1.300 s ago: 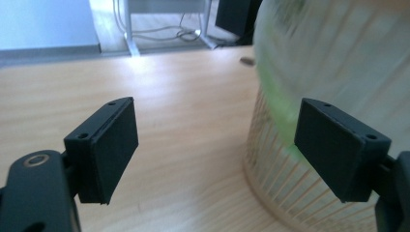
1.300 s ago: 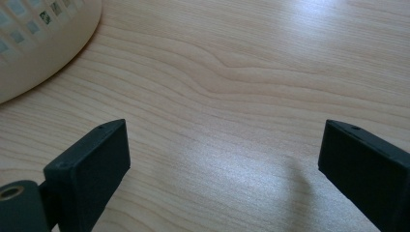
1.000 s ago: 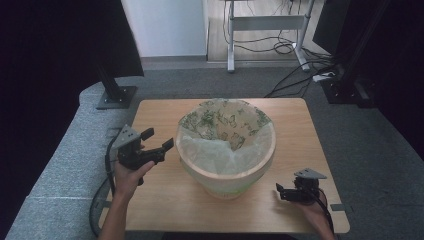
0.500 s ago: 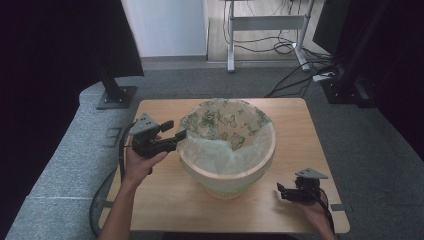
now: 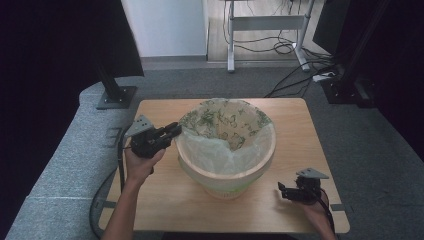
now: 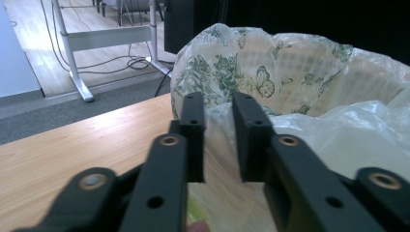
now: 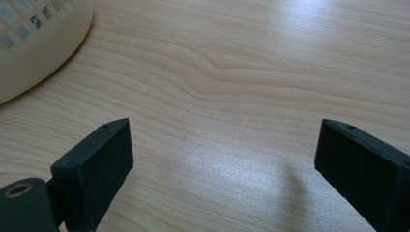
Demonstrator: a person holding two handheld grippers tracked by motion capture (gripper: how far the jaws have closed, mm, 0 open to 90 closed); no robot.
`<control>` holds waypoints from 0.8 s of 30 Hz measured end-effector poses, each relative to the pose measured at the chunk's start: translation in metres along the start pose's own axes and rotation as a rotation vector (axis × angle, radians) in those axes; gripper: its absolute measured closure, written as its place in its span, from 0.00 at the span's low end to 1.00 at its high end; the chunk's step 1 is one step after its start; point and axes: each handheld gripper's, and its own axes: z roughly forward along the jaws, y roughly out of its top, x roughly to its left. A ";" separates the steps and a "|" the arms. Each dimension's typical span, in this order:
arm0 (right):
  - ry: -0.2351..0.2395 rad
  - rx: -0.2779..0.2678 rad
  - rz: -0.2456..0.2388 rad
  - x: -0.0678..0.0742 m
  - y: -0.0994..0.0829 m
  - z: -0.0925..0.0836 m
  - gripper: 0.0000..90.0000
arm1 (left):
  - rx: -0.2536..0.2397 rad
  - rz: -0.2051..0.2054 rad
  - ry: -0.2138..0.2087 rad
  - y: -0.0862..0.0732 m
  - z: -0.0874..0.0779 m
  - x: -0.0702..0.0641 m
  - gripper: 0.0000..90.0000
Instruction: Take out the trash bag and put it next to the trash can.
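Left gripper (image 5: 172, 131) sits at the near-left rim of the bin (image 5: 235, 175), its jaws pointing across toward the bin's mouth. Its jaws have just been closing and now stand narrow, with a slim gap left between them. In the left gripper view the same gripper (image 6: 218, 121) has the crumpled edge of the bag (image 6: 290, 72) right at its tips: pale plastic shows in the gap and behind the jaws, but whether the pads actually pinch it cannot be told. Beyond the tips, the bag's butterfly-and-leaf print drapes over the far rim, and a clear, wrinkled part of the bag lies to the right of the jaws. From above, the bag (image 5: 225, 130) lines the bin, printed part on the side away from the person, clear part nearer. The table (image 5: 160, 210) lies under the gripper and to its left. Right gripper (image 5: 282, 191) rests low by the near-right corner of the table, well apart from the bin, held in the person's hand (image 5: 320, 215). In its own view the right gripper (image 7: 222, 140) has its jaws spread wide over bare wood with nothing between them, and the bin's slotted wall (image 7: 34, 43) curves off up and to the left of its left jaw.
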 end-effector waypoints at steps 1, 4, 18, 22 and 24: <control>0.000 -0.001 0.001 0.000 0.000 0.000 0.08 | 0.006 -0.001 -0.004 0.000 0.001 0.000 0.93; 0.002 0.000 0.005 -0.001 0.000 -0.001 0.08 | 0.000 -0.013 -0.024 0.001 0.002 0.001 0.99; 0.100 -0.152 0.038 -0.001 0.034 -0.037 0.09 | -0.053 -0.021 -0.094 0.031 0.000 -0.004 1.00; 0.156 -0.222 0.018 0.004 0.059 -0.066 0.11 | -0.050 -0.014 -0.109 0.038 0.006 -0.007 1.00; 0.200 -0.256 0.000 0.008 0.072 -0.080 0.12 | -0.053 -0.013 -0.114 0.041 0.008 -0.010 1.00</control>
